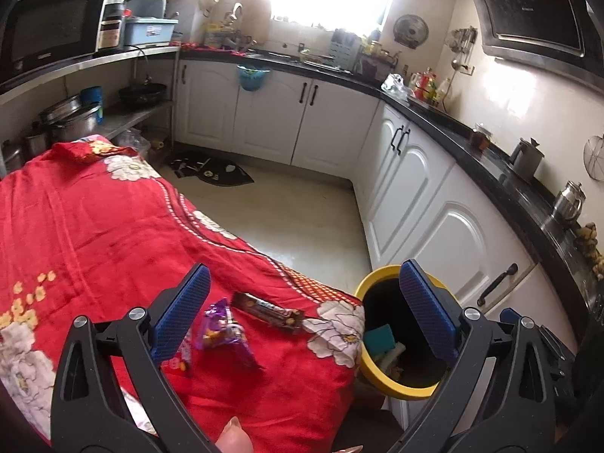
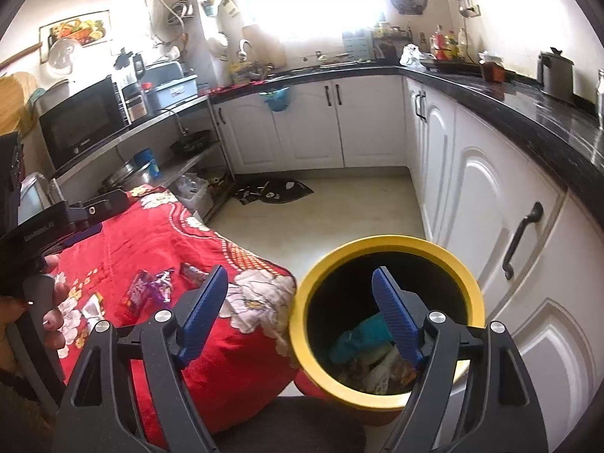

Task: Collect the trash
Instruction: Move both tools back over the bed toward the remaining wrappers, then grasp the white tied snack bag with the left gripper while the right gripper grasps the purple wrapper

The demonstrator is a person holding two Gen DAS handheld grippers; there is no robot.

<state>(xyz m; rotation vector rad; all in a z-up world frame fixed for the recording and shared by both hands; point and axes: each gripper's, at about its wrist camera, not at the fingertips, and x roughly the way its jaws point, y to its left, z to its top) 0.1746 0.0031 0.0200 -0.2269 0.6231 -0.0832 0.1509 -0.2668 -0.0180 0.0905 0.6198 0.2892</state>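
A yellow-rimmed bin [image 1: 392, 379] [image 2: 385, 249] stands by the table's right edge, with a teal packet [image 2: 358, 338] and other scraps inside. On the red floral cloth [image 1: 113, 234] [image 2: 234, 343] lie a purple crumpled wrapper [image 1: 222, 330] [image 2: 160, 283], a dark brown snack bar wrapper [image 1: 268, 311] [image 2: 192, 272] and a pink-purple packet [image 2: 136, 294]. My left gripper [image 1: 304, 311] is open and empty above the wrappers and the bin's left rim. My right gripper [image 2: 300, 311] is open and empty over the bin's left rim.
White cabinets [image 2: 483, 204] under a black counter [image 1: 490, 166] run along the right and back. A steel shelf with a microwave [image 1: 49, 34] and pots stands at left. A dark mat [image 1: 211, 170] lies on the floor.
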